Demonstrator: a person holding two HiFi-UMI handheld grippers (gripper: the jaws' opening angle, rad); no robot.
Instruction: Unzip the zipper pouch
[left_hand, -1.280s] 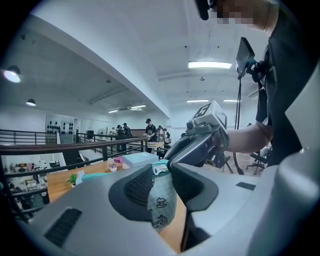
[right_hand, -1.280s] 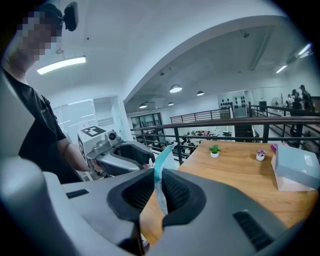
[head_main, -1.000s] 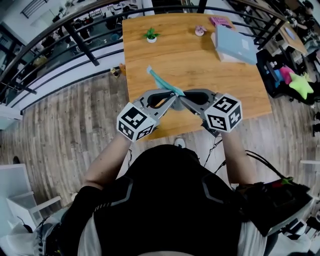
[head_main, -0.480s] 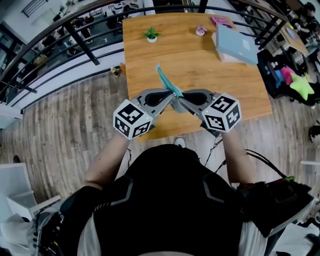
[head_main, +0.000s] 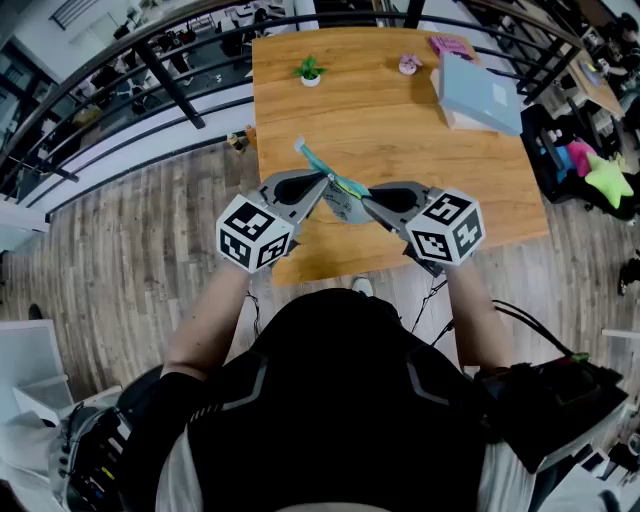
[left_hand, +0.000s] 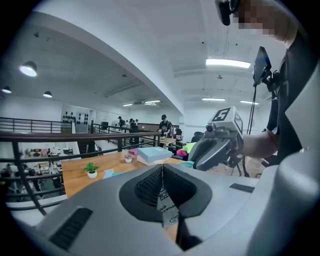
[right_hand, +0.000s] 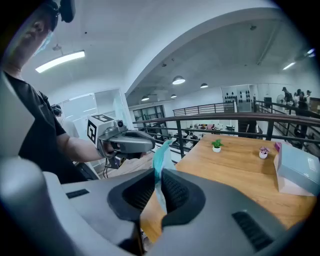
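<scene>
Teal-edged and clear, pinched from both sides in the air: zipper pouch (head_main: 318, 165), over the near edge of the wooden table (head_main: 400, 130). On the left gripper (head_main: 326, 186), just finished closing, fingers now pressed together on a thin printed flap of the pouch after standing slightly apart a second ago. On the right gripper (head_main: 365, 198), clamped on the teal edge as before. Shifted a little to the left meanwhile, tilting the teal strip. Probably means both holds set, ready for pulling apart. No opened gap visible yet. Cannot tell whether slider or plain fabric in the left pinch. Farther off, untouched: potted plant (head_main: 310, 70), pale blue box (head_main: 478, 92).
</scene>
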